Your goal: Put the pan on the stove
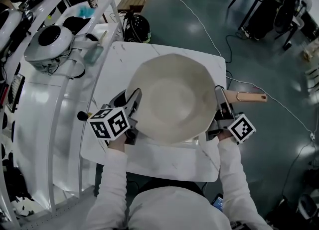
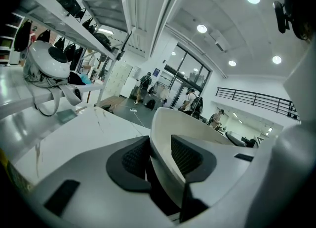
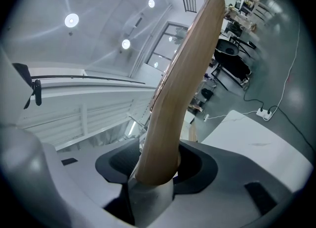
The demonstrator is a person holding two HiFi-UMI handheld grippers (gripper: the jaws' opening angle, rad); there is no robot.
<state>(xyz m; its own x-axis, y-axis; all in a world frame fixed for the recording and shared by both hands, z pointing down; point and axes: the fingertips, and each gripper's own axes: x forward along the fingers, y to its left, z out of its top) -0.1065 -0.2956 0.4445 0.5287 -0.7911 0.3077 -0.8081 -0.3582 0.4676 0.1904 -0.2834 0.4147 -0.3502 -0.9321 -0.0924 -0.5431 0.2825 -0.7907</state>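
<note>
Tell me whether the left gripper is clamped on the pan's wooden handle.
No, the left gripper clamps the rim of the pan, while the wooden handle sits in the right gripper.

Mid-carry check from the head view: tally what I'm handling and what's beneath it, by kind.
pan: 1
grippers: 2 (left gripper, right gripper), both shut on the pan
table: 1
Total: 4

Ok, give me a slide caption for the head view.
Cream pan over the white table, left gripper clamping its rim, right gripper clamping its wooden handle.
</note>
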